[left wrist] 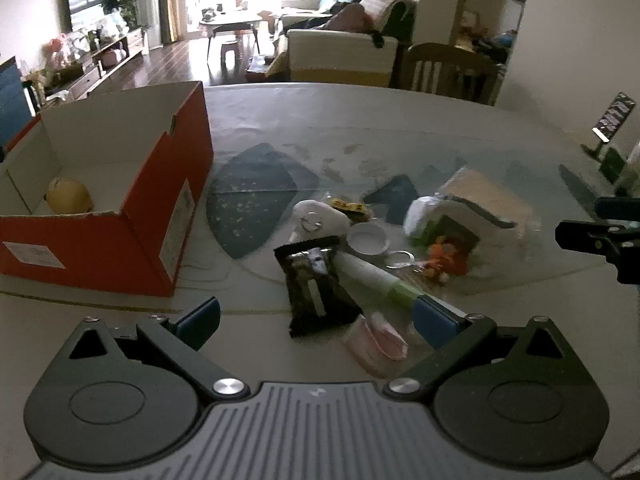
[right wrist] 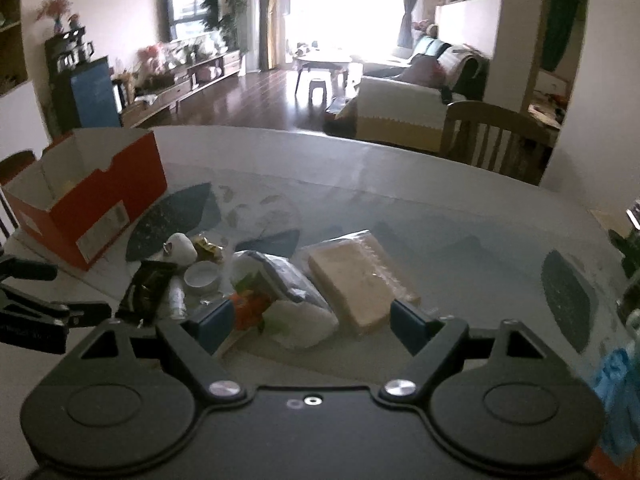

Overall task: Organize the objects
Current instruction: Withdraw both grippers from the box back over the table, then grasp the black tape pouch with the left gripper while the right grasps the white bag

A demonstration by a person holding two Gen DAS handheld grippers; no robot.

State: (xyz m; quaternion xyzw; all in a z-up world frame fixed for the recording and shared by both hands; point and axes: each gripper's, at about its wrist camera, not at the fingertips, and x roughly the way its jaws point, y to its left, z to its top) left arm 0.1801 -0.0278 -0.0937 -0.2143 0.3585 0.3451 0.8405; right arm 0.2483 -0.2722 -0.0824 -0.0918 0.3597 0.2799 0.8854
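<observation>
**Ana:** Orange cardboard sits at ten o'clock from the left gripper [left wrist: 316,320]: the open shoe box [left wrist: 160,216], with one yellow round thing [left wrist: 68,200] in its near corner. The clutter lies between twelve and two o'clock on the glass-topped table [left wrist: 400,120].

**Ben:** Left jaws are spread wide and hold nothing. Just ahead of them lies a black foil packet [left wrist: 316,284], a white and green tube [left wrist: 380,276] leaning across it, and a pink pouch [left wrist: 376,344] close by the right blue pad.

**Ana:** And the right gripper [right wrist: 312,324]?

**Ben:** Spread too, and empty. Between its pads from twelve to one o'clock sits a wrapped beige block [right wrist: 352,280], with a white bag [right wrist: 296,300] touching it at eleven o'clock, orange bits showing at the bag's mouth.

**Ana:** How would these handle, do you reckon?

**Ben:** My guess is that the packet is light and crinkly, slippery on glass, so I'd pinch it across a sealed edge, not the flat face. The tube looks stiff and would roll, so take it mid-barrel. The block looks firm beneath slick film, best squeezed across its short sides.

**Ana:** That small white dish [left wrist: 368,238] behind the packet?

**Ben:** Possibly fragile. Grip its rim gently. The pale rounded piece with a metal ring [left wrist: 320,216] beside it is too blurred to name.
</observation>
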